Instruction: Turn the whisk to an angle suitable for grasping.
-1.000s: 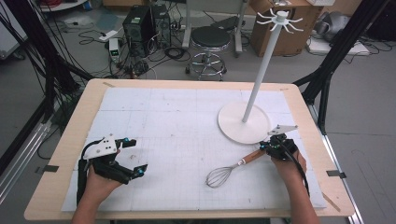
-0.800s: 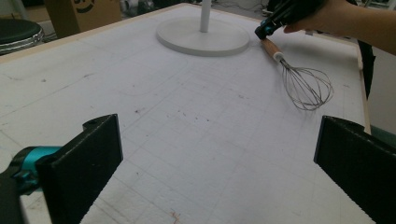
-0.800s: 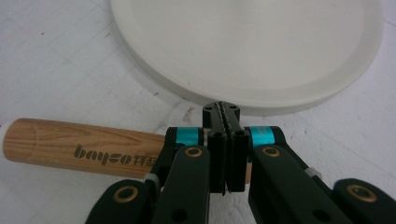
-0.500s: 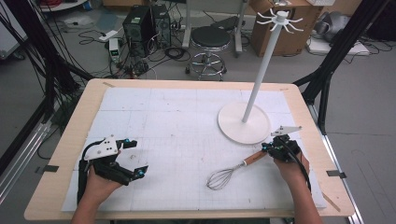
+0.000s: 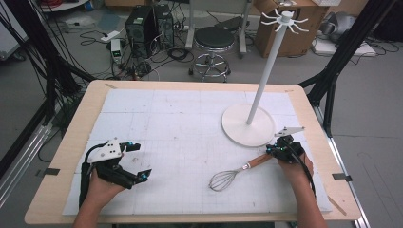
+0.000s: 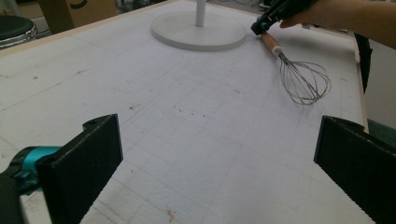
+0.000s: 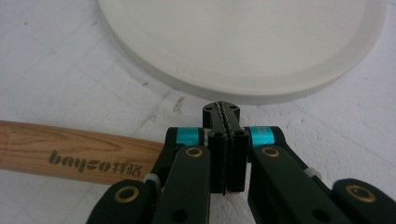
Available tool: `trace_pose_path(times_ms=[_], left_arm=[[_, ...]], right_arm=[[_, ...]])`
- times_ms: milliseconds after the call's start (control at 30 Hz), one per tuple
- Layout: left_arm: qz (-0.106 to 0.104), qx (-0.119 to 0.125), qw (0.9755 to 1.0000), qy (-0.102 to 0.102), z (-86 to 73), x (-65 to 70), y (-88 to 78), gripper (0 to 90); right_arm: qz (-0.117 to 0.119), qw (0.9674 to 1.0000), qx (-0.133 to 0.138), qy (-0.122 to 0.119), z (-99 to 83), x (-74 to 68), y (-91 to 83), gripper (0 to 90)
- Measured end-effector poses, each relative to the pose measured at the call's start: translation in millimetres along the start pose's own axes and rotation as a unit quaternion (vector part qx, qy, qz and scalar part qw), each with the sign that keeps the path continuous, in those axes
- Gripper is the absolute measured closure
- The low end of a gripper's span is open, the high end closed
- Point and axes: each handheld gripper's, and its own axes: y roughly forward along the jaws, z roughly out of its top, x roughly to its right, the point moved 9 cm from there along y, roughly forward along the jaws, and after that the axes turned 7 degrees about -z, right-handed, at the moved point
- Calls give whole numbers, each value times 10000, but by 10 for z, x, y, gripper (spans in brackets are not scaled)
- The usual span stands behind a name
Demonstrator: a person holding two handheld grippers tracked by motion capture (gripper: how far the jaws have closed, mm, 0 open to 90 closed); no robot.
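Note:
A wire whisk (image 5: pixel 223 180) with a wooden handle (image 7: pixel 70 151) lies flat on the white mat, its wire head toward the table's front. My right gripper (image 5: pixel 270 151) sits low at the handle's far end, just in front of the white stand's round base (image 7: pixel 243 42). In the right gripper view its jaws (image 7: pixel 221 109) are pressed together with nothing visible between them, and the handle end runs in behind its left linkage. My left gripper (image 5: pixel 141 160) rests at the front left of the mat, open wide (image 6: pixel 219 140) over bare mat. The whisk (image 6: pixel 303 79) lies far ahead of it.
A tall white stand (image 5: pixel 247 126) with hooks on top rises at the right back of the mat (image 5: pixel 180 123). The wooden table edge (image 5: pixel 76 128) frames the mat. A stool, computer gear and cables lie on the floor beyond.

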Motion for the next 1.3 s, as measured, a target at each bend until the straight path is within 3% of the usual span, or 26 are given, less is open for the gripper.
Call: trace_pose_path(times_ms=[67,367,767,1067,1300], left_arm=[[1,-3,10000,2,0,3,-2,17],[-12,-3,10000,1,1,5,7,17],[-27,-15,10000,27,6,13,11,17],[-23,-12,10000,36,10,20,17,17],[-37,-20,10000,47,17,35,34,17]], right_arm=[[-46,9998,-154,-86,-47,4,14,900],[19,9999,62,153,-176,0,-88,900],[39,9999,-16,139,-373,-23,-270,900],[82,9997,132,193,-434,-65,-440,900],[88,9997,137,189,-443,-97,-440,900]])
